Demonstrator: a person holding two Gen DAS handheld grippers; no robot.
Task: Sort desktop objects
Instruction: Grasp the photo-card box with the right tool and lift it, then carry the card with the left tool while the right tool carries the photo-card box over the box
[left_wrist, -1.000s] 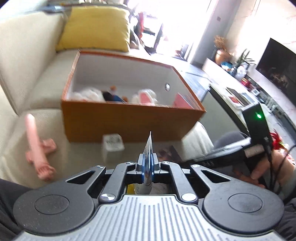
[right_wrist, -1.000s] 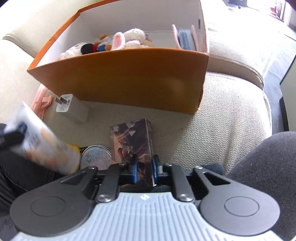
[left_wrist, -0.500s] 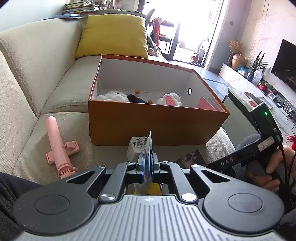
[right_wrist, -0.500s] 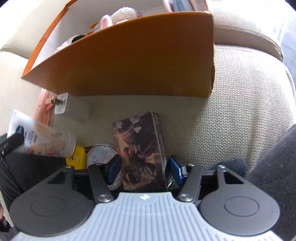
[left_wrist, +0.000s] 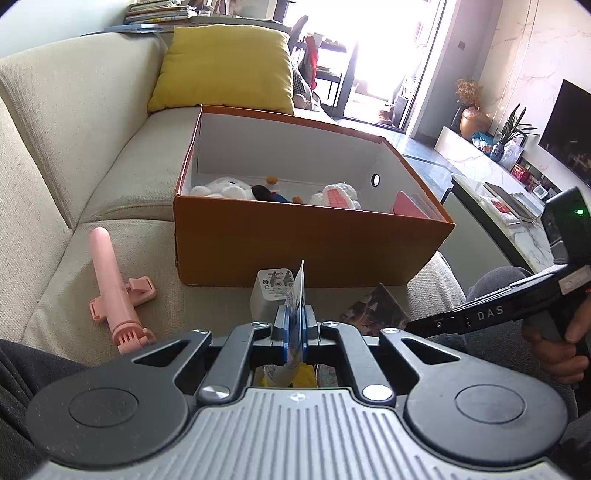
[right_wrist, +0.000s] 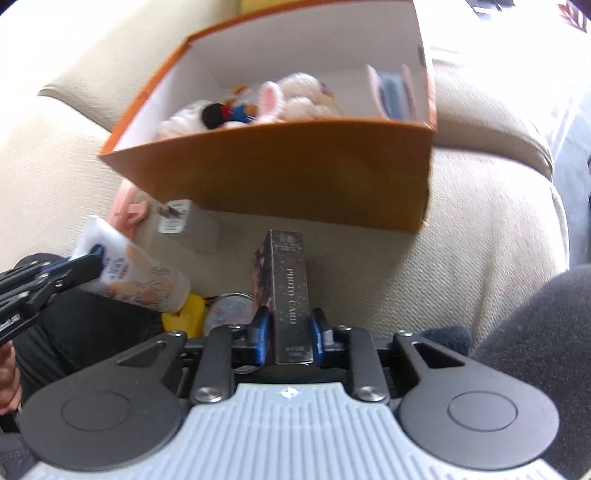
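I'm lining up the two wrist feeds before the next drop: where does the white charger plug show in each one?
Left wrist: the white charger plug stands at centre, just beyond the left gripper, before the orange box.
Right wrist: the plug lies left of centre, under the box's near left corner, beside the left gripper's tube.
Shared landmark: the orange box's front wall.

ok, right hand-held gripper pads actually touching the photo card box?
Touching. The right wrist view shows both blue pads of the closing right hand-held gripper pressed against the photo card box sides.
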